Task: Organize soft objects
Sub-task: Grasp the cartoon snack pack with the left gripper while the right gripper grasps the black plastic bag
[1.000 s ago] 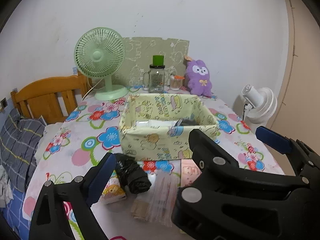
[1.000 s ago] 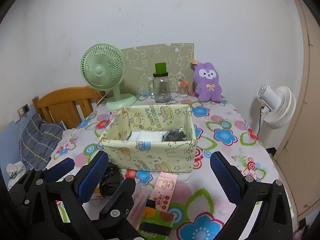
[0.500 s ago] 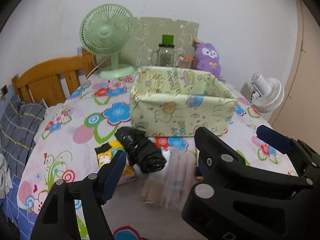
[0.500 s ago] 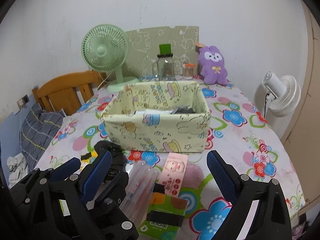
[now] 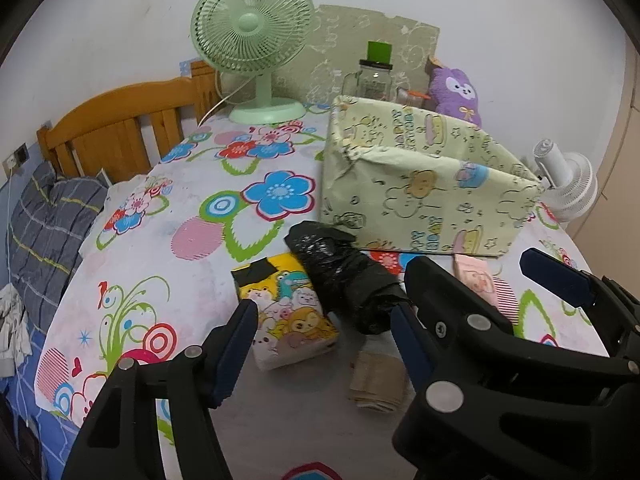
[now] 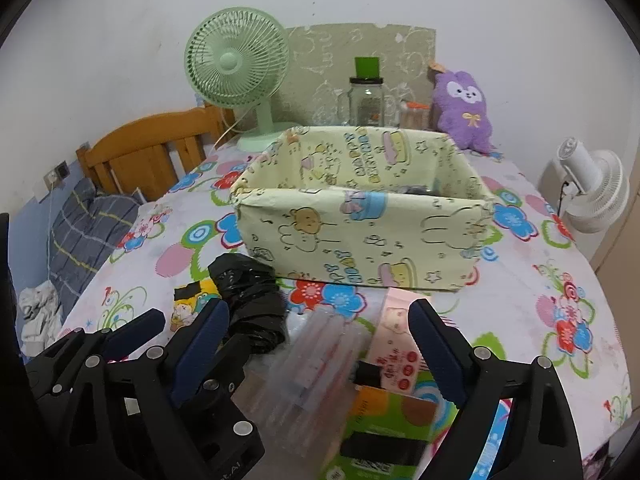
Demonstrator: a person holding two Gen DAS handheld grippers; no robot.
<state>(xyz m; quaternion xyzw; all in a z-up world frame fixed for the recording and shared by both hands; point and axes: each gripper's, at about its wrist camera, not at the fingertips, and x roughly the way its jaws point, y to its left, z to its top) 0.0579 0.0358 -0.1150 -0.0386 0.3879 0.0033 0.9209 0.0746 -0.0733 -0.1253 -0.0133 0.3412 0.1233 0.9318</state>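
Yellow cartoon tissue pack [image 5: 290,322] lies flat on the desk [image 5: 192,280], crinkly black bag roll [image 5: 344,276] beside it, both just before the fabric-lined box [image 6: 360,232]. Left hand-held gripper [image 5: 320,340] closing around the pack, not yet pinching. Right hand-held gripper [image 6: 316,344] wide, narrowing over a clear plastic sleeve [image 6: 316,364].

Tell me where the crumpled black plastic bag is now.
In both wrist views, the crumpled black plastic bag lies on the floral tablecloth, in front of the near left corner of the pale green cartoon-print box, overlapping the yellow cartoon tissue packet.
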